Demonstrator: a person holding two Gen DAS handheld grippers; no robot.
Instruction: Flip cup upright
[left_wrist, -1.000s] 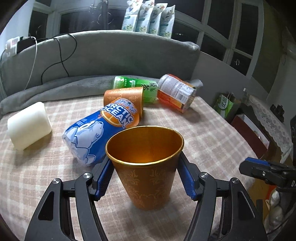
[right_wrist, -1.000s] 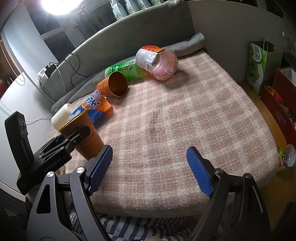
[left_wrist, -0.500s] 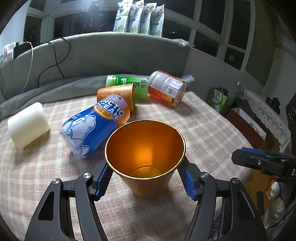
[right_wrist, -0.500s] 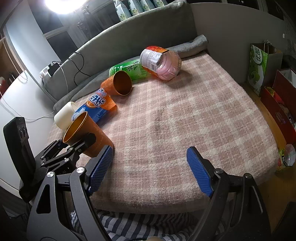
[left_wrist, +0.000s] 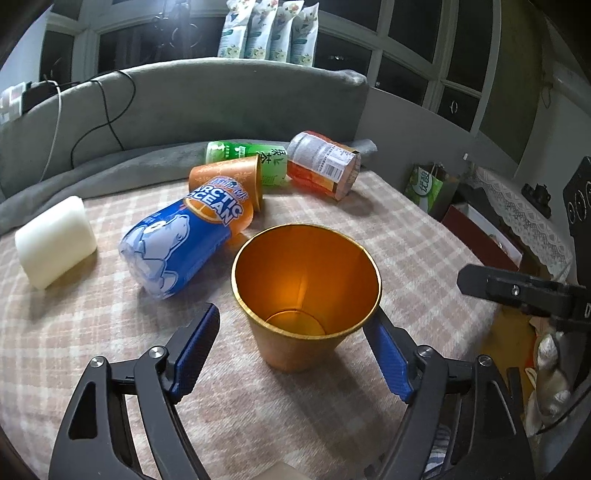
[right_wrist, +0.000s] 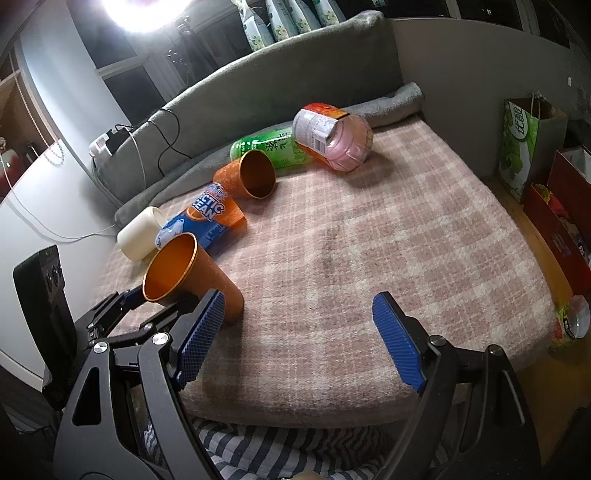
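Cup: the orange cup (left_wrist: 306, 295) stands on the checked blanket (left_wrist: 406, 251) with its mouth up. It sits right between your left fingers.

Left gripper: your left gripper (left_wrist: 295, 343) is spread apart. The left finger (left_wrist: 194, 349) has a gap to the cup. The right finger (left_wrist: 386, 354) is at the cup's rim, and you cannot tell if it touches. It is not squeezing the cup.

Right gripper: your right gripper (right_wrist: 299, 339) is spread wide with nothing in it. The cup (right_wrist: 192, 273) is off to the left of its fingers.

Long line of the cup: it runs up and down, wide end on top. In the right view it looks tipped a little, but the round lens may do that.

Nearer hand: the left one, by a lot.

Other cup: a second orange cup (right_wrist: 245, 179) lies on its side, far ahead of both grippers, beside the blue bottle (left_wrist: 188, 240) and the green bottle (left_wrist: 255, 157).

How far along: this cup looks done, I think.

Next move: pull the left fingers straight back so you don't bump the rim.

Watch out: the blanket is soft, so the cup could fall with a small push.
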